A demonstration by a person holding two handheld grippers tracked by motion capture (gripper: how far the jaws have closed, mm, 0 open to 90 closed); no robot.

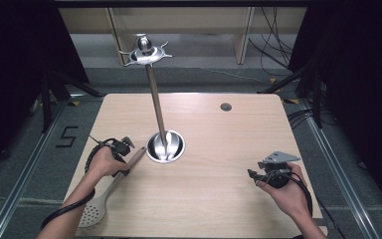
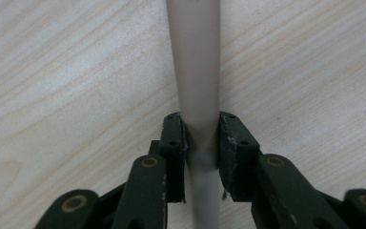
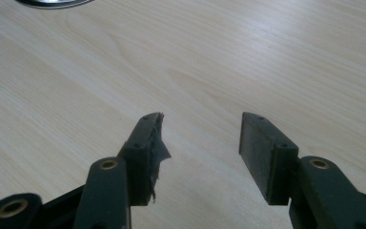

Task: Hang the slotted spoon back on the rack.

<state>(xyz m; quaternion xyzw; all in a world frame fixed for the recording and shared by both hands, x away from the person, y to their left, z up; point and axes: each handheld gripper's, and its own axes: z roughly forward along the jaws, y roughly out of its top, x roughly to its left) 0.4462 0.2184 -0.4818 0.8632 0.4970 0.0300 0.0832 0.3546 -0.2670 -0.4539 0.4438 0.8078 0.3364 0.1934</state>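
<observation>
Left gripper (image 2: 202, 138) clamped on spatula handle (image 2: 195, 71).

Slotted spatula (image 1: 93, 211) flat on the counter (image 1: 219, 144) near its left front, handle pinched between the jaws (pads pressing both sides). Right gripper (image 3: 202, 138) low over bare wood, jaws apart, nothing between. Farther back, steel stand (image 1: 165, 147) at centre.
</observation>
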